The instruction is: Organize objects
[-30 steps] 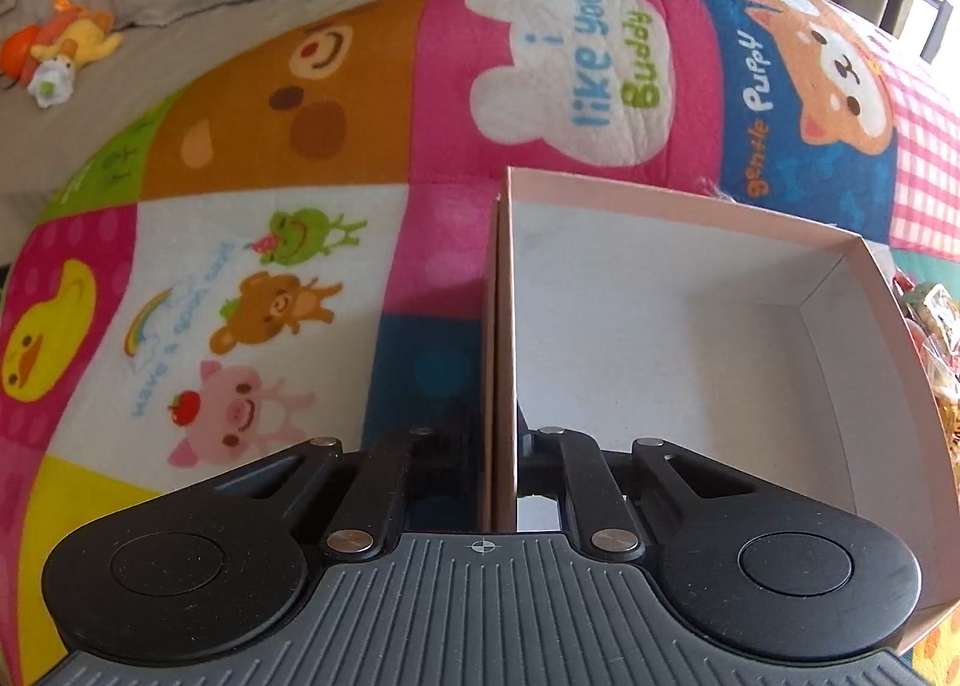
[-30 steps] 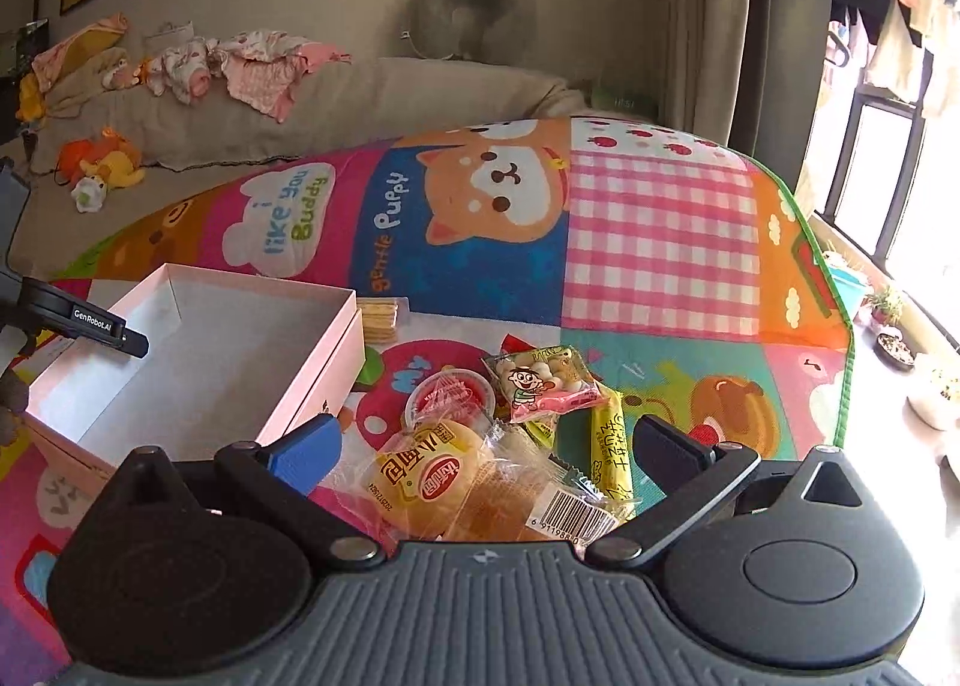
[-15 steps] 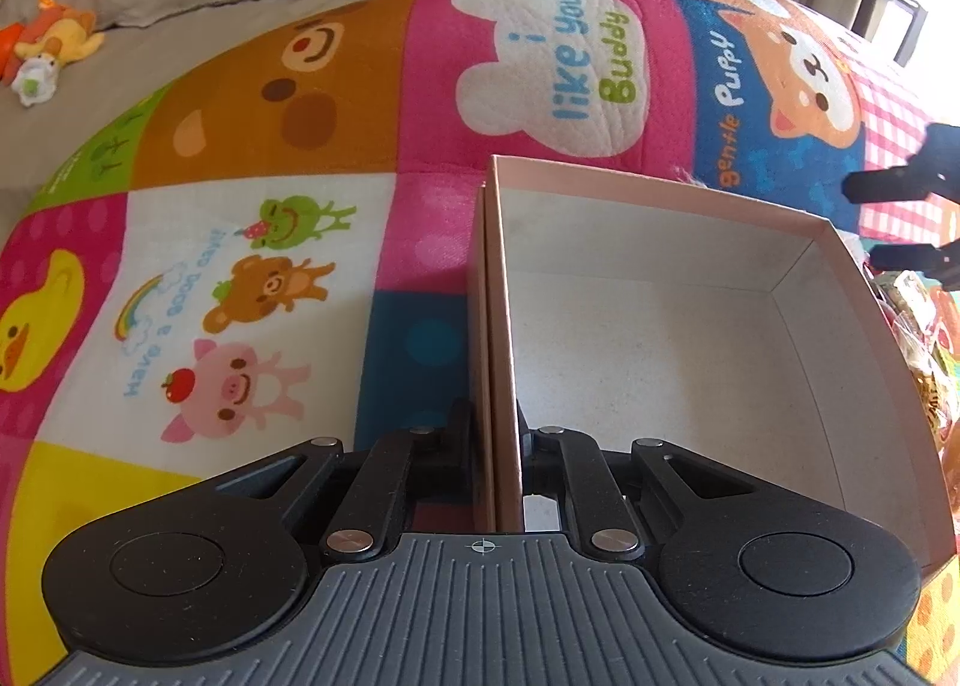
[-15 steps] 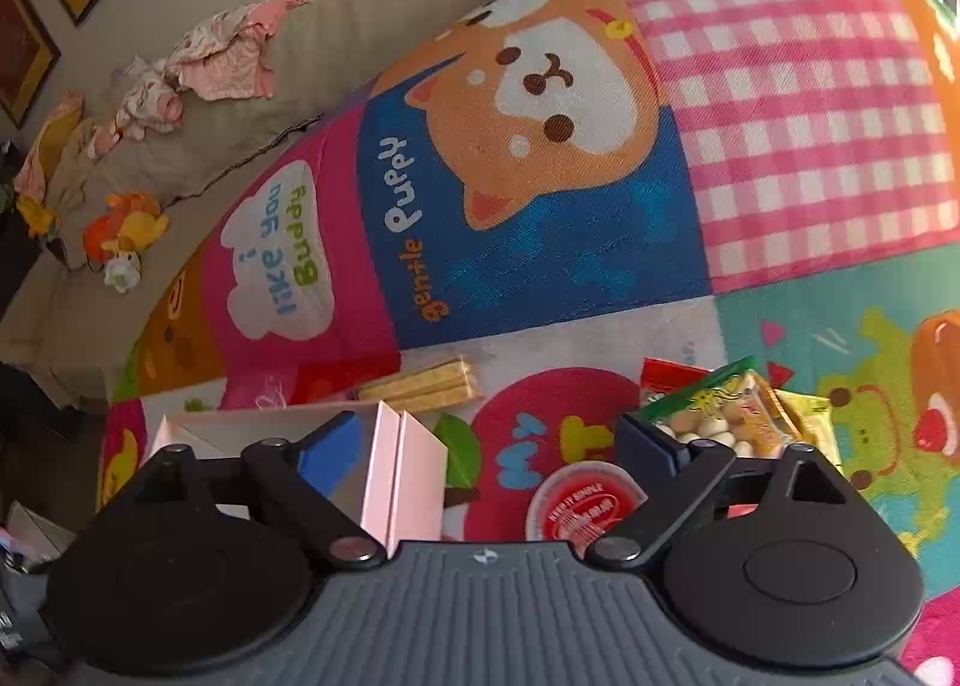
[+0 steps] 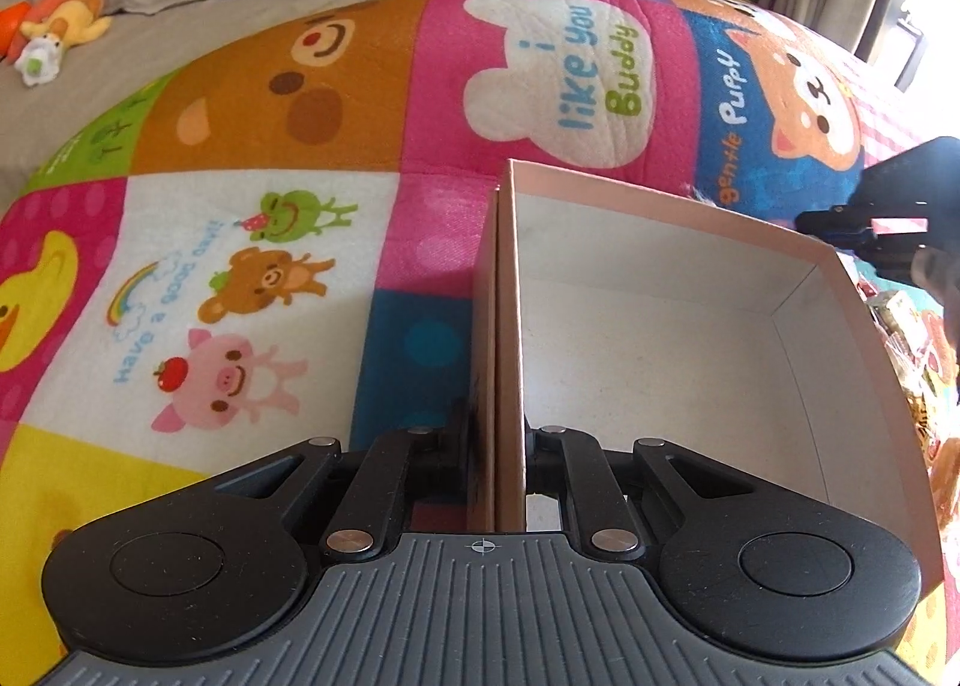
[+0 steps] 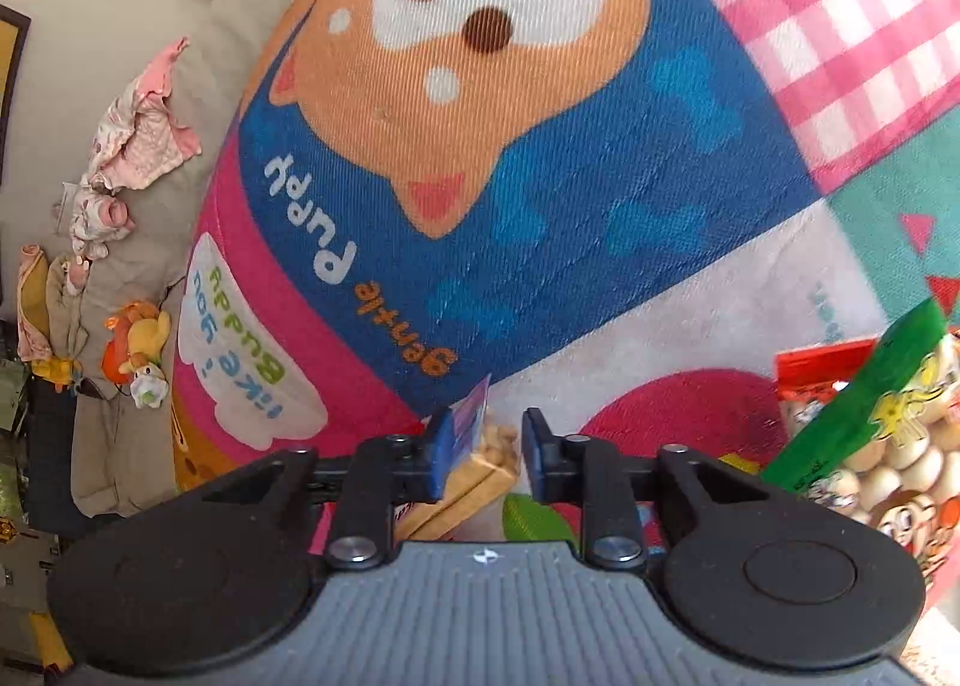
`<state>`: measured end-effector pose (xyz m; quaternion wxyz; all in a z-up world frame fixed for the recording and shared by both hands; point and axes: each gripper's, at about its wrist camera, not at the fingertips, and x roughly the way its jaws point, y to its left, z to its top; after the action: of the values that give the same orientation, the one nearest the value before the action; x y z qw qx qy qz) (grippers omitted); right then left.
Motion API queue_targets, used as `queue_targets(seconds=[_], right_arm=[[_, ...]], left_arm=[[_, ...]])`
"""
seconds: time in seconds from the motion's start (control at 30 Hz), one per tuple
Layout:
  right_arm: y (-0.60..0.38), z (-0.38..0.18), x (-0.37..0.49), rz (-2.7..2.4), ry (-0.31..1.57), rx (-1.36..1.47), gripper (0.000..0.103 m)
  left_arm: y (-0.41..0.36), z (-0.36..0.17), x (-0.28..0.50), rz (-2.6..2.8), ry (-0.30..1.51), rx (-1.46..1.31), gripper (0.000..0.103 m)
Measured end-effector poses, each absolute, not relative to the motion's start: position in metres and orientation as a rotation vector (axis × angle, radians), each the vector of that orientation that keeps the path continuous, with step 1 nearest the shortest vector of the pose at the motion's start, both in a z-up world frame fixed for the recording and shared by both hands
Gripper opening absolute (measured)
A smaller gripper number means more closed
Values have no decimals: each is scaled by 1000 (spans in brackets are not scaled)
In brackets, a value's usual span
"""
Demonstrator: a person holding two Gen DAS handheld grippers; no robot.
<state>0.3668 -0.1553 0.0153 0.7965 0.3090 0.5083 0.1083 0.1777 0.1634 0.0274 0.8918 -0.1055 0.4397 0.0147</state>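
My left gripper is shut on the left wall of an empty pink box that rests on the colourful play mat. My right gripper hangs low over the mat, its jaws narrowed around a packet of wafer biscuits; its left pad touches the wrapper, and a small gap shows at the right pad. The right gripper also shows in the left wrist view, just beyond the box's far right corner.
A pile of snack packets lies right of the box, among them a green-edged bag of round biscuits and other wrappers. A beige sofa with baby clothes and plush toys borders the mat.
My right gripper has dropped down and forward to the mat beside the box and narrowed its jaws around the wafer packet. My left gripper keeps its hold on the box wall.
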Motion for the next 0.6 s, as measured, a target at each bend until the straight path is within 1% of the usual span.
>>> queue_targets(seconds=[0.07, 0.17, 0.23, 0.37, 0.4, 0.43, 0.47, 0.5, 0.6], right_arm=[[-167, 25, 358, 217, 1037, 621, 4], [-184, 48, 343, 173, 944, 471, 4], [-193, 60, 334, 152, 914, 387, 4], [-206, 62, 333, 180, 952, 429, 7], [-205, 61, 336, 192, 962, 440, 18], [-203, 57, 338, 191, 968, 443, 44], [-199, 55, 340, 178, 958, 442, 57], [-191, 52, 343, 172, 944, 423, 66], [-158, 52, 349, 197, 906, 305, 64]], left_arm=[[163, 27, 177, 36, 911, -220, 13], [162, 28, 178, 44, 912, -218, 13], [162, 28, 178, 49, 912, -220, 13], [163, 27, 177, 53, 919, -226, 13], [163, 27, 177, 51, 920, -226, 13], [163, 27, 177, 49, 920, -226, 13], [163, 27, 177, 48, 920, -226, 13], [164, 26, 177, 48, 920, -227, 13], [163, 26, 176, 48, 918, -226, 13]])
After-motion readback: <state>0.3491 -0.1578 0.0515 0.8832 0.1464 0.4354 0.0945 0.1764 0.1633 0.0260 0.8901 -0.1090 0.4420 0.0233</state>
